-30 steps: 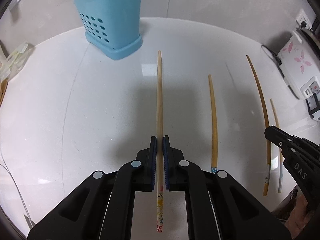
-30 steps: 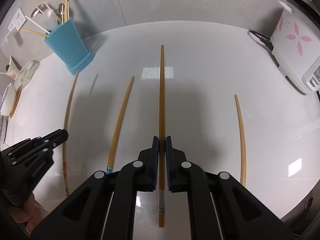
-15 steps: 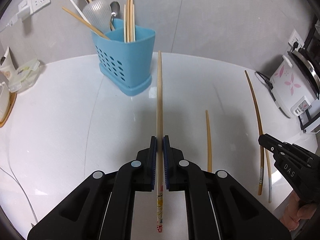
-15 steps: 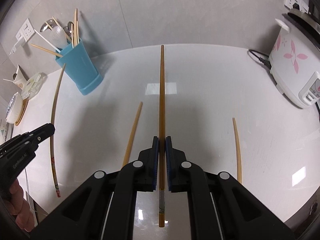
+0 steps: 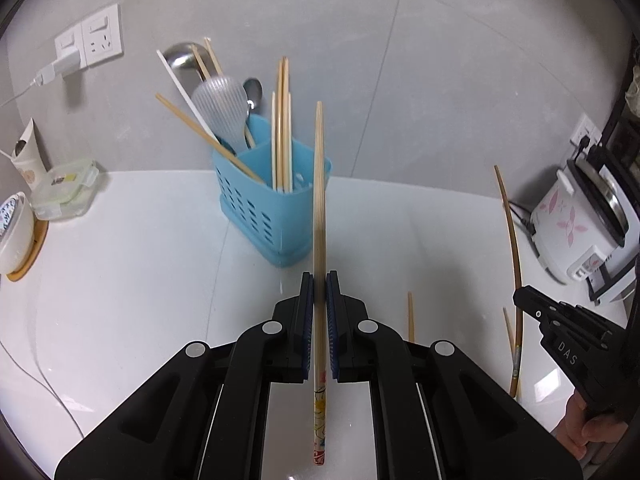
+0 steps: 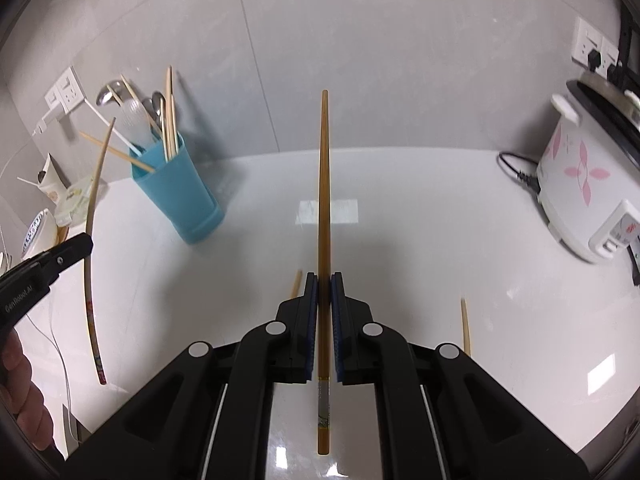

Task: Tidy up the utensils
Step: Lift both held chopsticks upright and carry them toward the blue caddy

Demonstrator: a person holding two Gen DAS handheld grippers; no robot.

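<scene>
My left gripper (image 5: 319, 280) is shut on a pale bamboo chopstick (image 5: 319, 200) with a patterned end, held off the white table and pointing at the blue utensil holder (image 5: 276, 216). The holder contains several chopsticks, spoons and a rice paddle. My right gripper (image 6: 324, 280) is shut on a darker brown chopstick (image 6: 323, 200), also lifted, with the blue holder (image 6: 180, 200) off to its left. Each view shows the other gripper at its edge: the right gripper (image 5: 520, 298) and the left gripper (image 6: 86, 242). Two loose chopsticks (image 6: 296, 284) (image 6: 465, 326) lie on the table below.
A white rice cooker (image 6: 580, 184) with pink flowers and its cable stands at the right by the wall. A lidded food container (image 5: 64, 192), a paper cup and a bowl on a coaster (image 5: 12, 236) sit at the left. Wall sockets (image 5: 90, 40) are behind the holder.
Both grippers have risen with their chopsticks lifted off the table and tilted upward. The holder and wall now fill more of both views, and the loose chopsticks have dropped low.
</scene>
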